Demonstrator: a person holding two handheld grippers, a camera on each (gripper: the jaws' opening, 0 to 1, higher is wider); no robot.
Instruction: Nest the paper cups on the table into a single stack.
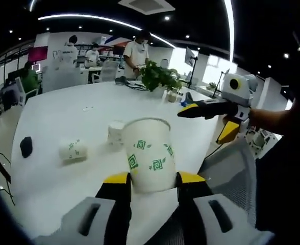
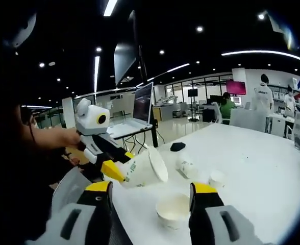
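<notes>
Two loose cups (image 1: 73,150), perhaps pouch (image 1: 26,146) beyond

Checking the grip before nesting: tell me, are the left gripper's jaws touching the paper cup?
Touching. The left gripper view shows the left gripper with both jaws pressed against the paper cup's sides.

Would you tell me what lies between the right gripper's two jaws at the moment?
In the right gripper view, an upright paper cup stands on the white table in the gap of the open right gripper, not yet touched by either jaw.
</notes>
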